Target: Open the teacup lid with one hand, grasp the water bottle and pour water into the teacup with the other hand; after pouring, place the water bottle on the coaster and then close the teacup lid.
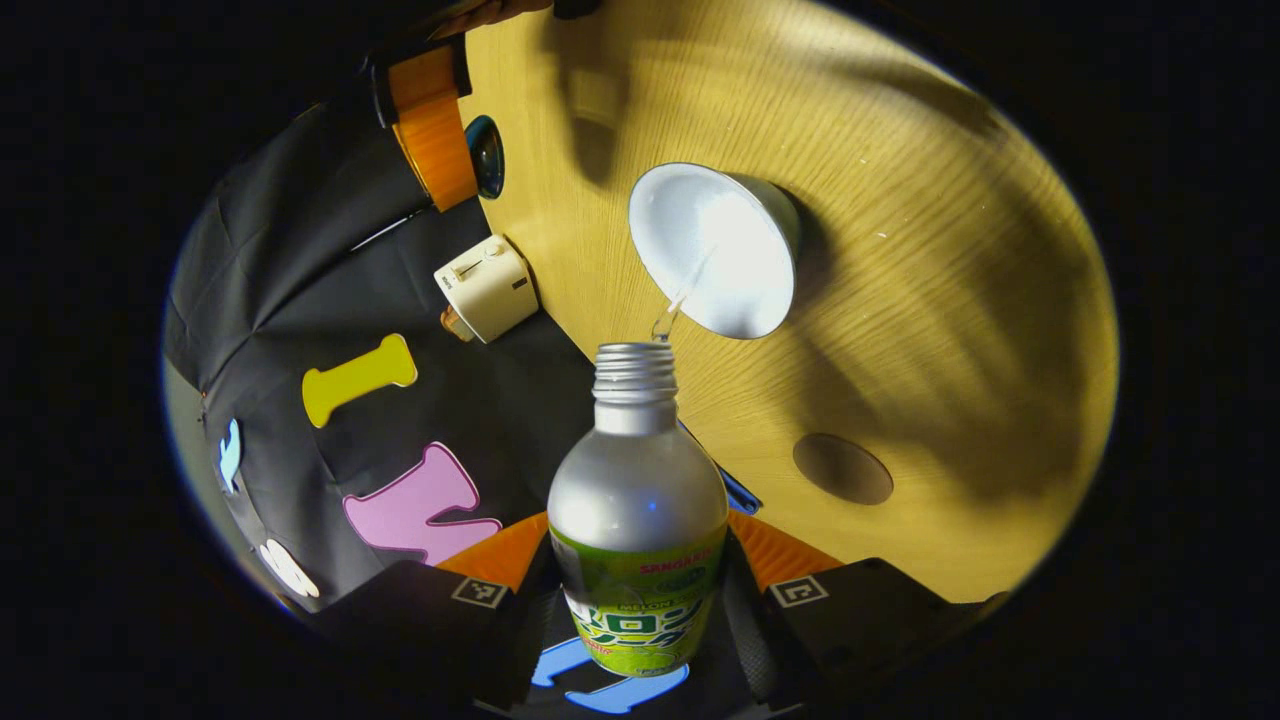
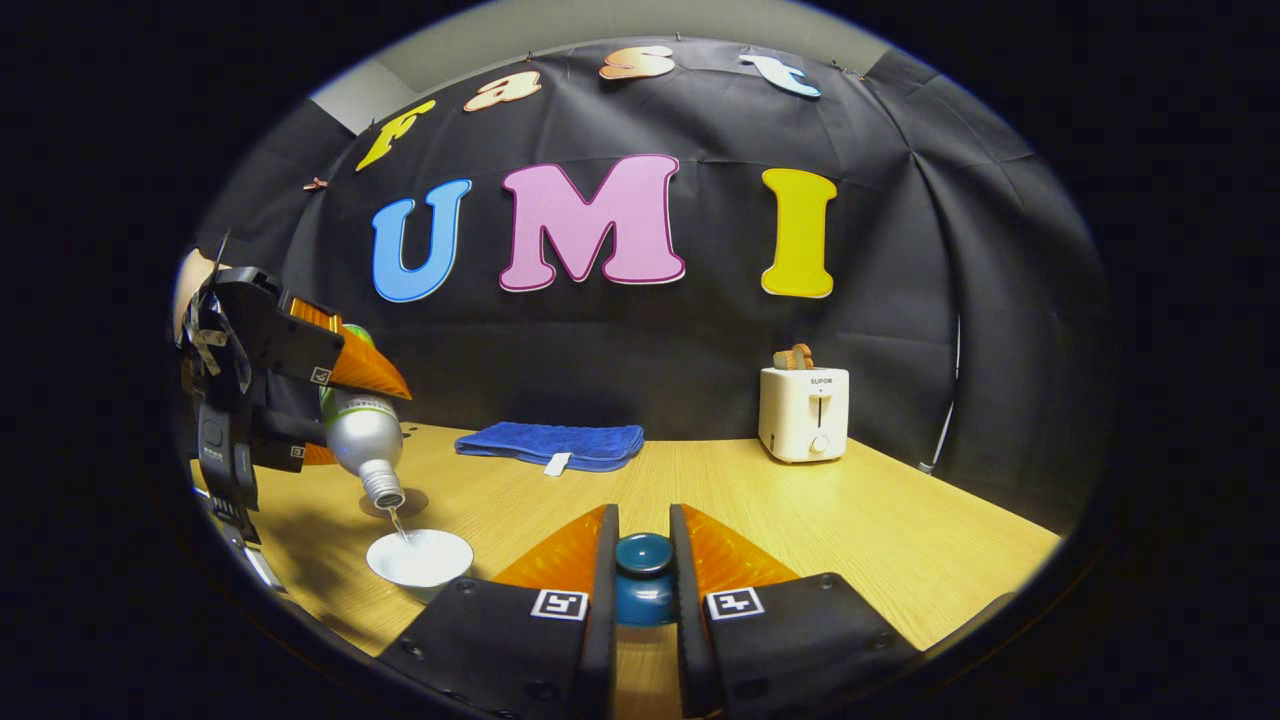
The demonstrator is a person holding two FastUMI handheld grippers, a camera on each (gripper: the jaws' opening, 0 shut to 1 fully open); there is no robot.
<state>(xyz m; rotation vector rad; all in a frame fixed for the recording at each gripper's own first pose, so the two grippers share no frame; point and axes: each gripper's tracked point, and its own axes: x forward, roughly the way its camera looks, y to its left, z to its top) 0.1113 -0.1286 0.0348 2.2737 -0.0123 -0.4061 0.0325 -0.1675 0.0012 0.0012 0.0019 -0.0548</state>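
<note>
In the left gripper view my left gripper [image 1: 640,610] is shut on a silver water bottle [image 1: 637,510] with a green label, tipped neck down. A thin stream of water runs from its mouth into the white teacup [image 1: 715,250] on the wooden table. The round brown coaster [image 1: 842,468] lies beside the cup. In the right gripper view my right gripper [image 2: 643,570] is shut on the dark blue teacup lid [image 2: 643,578], held above the table to the right of the teacup [image 2: 420,558]. There the left gripper [image 2: 345,385] tilts the bottle [image 2: 365,440] over the cup.
A white toaster [image 2: 804,412] stands at the back right of the table [image 2: 900,530]. A folded blue cloth [image 2: 550,444] lies at the back centre. The other gripper and a hand reach in at the top of the left gripper view.
</note>
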